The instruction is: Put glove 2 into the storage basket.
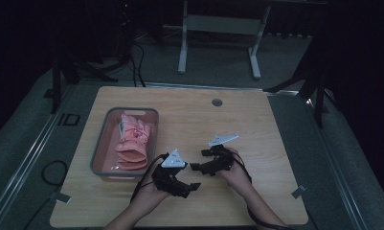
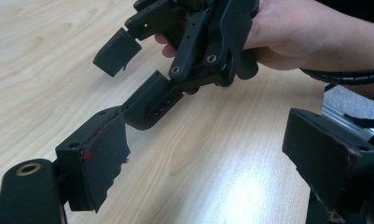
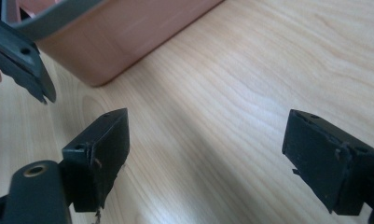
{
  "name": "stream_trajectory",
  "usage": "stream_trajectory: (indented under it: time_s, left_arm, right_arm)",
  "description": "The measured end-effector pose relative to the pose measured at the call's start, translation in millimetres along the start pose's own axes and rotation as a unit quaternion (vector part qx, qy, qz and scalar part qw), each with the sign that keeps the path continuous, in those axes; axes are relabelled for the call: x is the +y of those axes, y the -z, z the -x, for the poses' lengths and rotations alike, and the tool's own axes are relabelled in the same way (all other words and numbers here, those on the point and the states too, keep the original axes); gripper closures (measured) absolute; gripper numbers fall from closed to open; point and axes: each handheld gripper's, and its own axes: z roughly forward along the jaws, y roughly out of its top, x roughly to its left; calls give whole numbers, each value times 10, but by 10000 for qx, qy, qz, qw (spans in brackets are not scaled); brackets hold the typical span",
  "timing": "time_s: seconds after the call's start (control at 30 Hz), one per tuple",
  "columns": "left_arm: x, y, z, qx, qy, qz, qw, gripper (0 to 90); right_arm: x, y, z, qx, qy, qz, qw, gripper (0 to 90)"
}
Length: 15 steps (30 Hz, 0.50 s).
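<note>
dim, dark-edged high view; brighter gripper views with soft glare on wood.

A grey basket sits at the desk's left, holding folded pink gloves lying lengthwise, cuffs toward the near end.

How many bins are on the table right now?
1. The grey bin sits on the left part of the table, holding pink cloth; its corner also shows in the right gripper view.
</note>
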Motion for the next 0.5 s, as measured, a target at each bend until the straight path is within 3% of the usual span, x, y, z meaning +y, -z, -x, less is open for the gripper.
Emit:
stream_trajectory:
  time_s: [0.5]
  left_arm:
    - [-180, -233, 83, -221, -157, -152, 9995, 143]
  right_arm:
    - [-316, 39, 60, -86, -28, -70, 9999, 147]
